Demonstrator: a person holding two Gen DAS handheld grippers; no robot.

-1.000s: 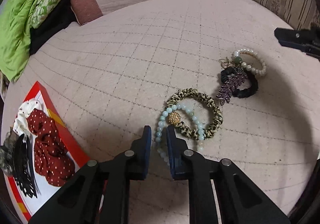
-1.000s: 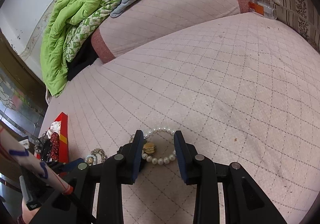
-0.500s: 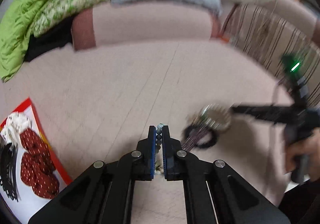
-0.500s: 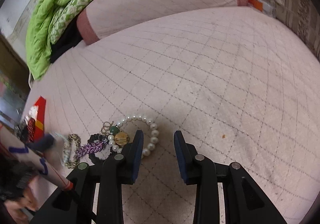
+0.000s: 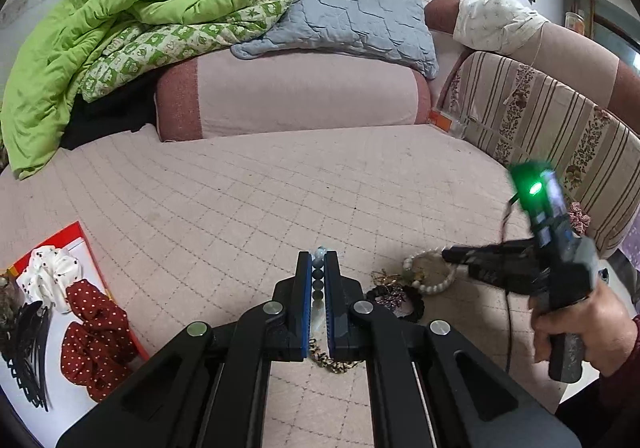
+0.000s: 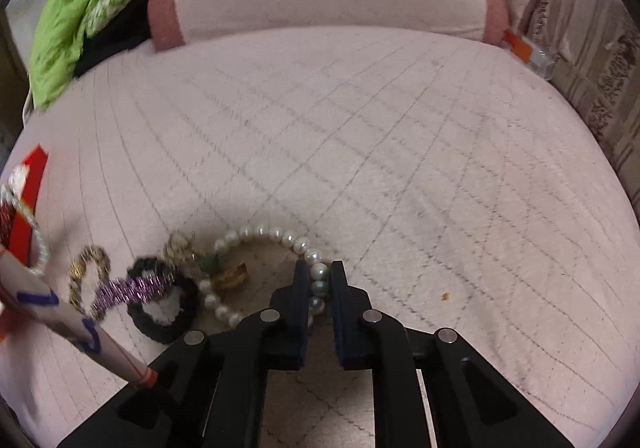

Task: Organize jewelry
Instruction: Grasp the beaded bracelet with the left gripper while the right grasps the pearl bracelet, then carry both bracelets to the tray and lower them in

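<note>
Now, left to right from the pearl bracelet:
Left gripper: fingers nearly together, pinching the pale green bead strand, left of the pearl bracelet.
Leopard-print bracelet: on the quilted mattress under the left gripper's fingers.
Black scrunchie: just left of the pearls.
Right gripper: fingers narrow, clamped on the pearl bracelet's right side.

Bare quilted bedspread beyond the jewelry cluster.
</note>
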